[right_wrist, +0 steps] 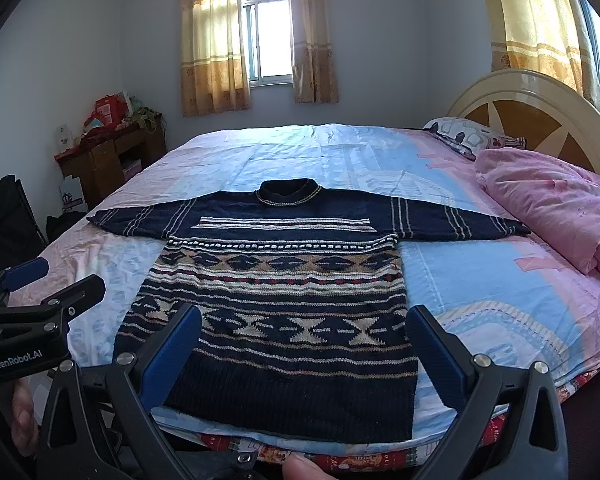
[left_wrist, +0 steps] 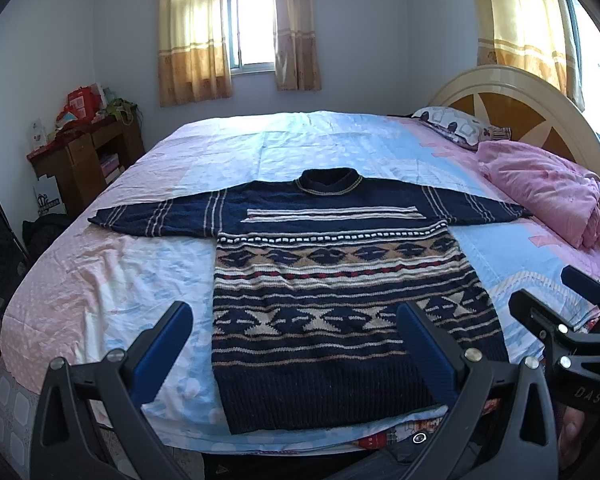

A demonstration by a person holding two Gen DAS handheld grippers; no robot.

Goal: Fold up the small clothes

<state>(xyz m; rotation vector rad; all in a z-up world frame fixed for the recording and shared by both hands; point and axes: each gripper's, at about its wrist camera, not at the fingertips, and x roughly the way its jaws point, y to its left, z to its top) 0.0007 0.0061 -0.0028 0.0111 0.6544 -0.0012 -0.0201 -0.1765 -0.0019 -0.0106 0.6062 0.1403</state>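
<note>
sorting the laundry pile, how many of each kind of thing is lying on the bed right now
sweater: 1
pillow: 1
pink blanket: 1
total: 3
Both tongs, left and right, are open and hold nothing.

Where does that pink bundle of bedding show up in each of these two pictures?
Left wrist view: the pink bundle sits at the right edge, on the bed below the headboard.
Right wrist view: the pink bundle again lies at the right, looking larger, to the right of the sweater.
Shared landmark: the patterned pillow lies just behind the bundle in both.
</note>
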